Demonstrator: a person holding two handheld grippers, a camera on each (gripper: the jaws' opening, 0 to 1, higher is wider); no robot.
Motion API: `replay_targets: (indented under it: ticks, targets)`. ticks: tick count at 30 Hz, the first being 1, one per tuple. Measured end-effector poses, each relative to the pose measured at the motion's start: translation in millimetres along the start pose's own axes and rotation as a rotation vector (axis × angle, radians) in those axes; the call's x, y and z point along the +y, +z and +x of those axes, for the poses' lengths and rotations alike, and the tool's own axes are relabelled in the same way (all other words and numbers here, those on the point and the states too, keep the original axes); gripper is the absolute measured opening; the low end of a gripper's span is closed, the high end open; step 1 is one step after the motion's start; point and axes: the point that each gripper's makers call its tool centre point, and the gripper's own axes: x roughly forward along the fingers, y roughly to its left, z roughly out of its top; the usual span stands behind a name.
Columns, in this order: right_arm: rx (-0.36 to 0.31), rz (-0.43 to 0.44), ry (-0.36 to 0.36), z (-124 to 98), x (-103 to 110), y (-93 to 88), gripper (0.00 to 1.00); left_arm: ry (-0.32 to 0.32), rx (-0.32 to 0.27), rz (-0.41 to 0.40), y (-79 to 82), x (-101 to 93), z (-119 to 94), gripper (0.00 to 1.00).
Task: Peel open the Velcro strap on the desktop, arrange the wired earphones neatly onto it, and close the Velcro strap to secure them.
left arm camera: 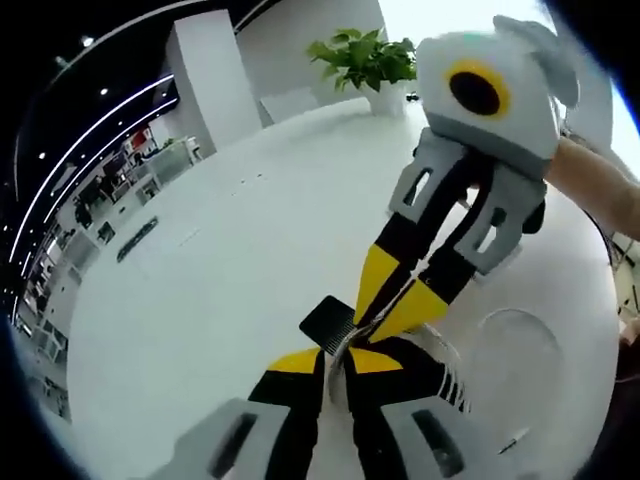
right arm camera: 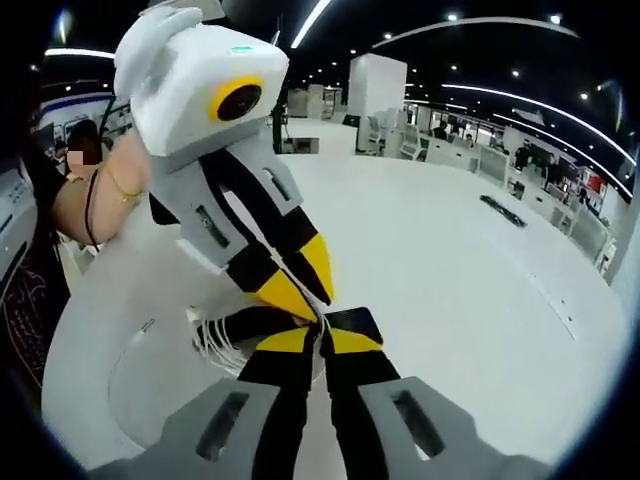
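In the left gripper view, a dark flat object (left arm camera: 137, 238) lay at the left on the white table (left arm camera: 220, 300). At the bottom centre my left tool (left arm camera: 347, 362) had its jaws pressed nearly together on the edge of the black Velcro strap (left arm camera: 328, 322), which lay flat on the table just left of the tips. The right tool (left arm camera: 385, 322) came down from the upper right, its yellow tips closed on the same spot. The white earphone cable (left arm camera: 452, 385) showed bunched just right of my jaws. A potted plant (left arm camera: 365, 60) stood at the top.

In the right gripper view, the cable (right arm camera: 215, 340) was bunched at lower left, under the left tool (right arm camera: 315, 312). My right tool (right arm camera: 320, 340) met it at centre, jaws almost shut, the strap (right arm camera: 355, 323) just right of the tips.
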Motion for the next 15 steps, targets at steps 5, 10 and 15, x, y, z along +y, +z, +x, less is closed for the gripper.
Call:
replay_targets:
  ticks: [5,10,15]
  targets:
    - [0.014,0.0,0.0,2,1,-3.3,0.08,-0.006,-0.022,-0.01,-0.2,-0.7,-4,0.14]
    - [0.004,0.024,-0.005,-5,2,-4.0,0.08,0.002,-0.048,-0.023,-3.8,-0.7,-12,0.14]
    - [-0.026,0.05,-0.049,-32,3,-8.6,0.1,0.012,-0.091,-0.025,-6.3,-2.6,-22,0.14]
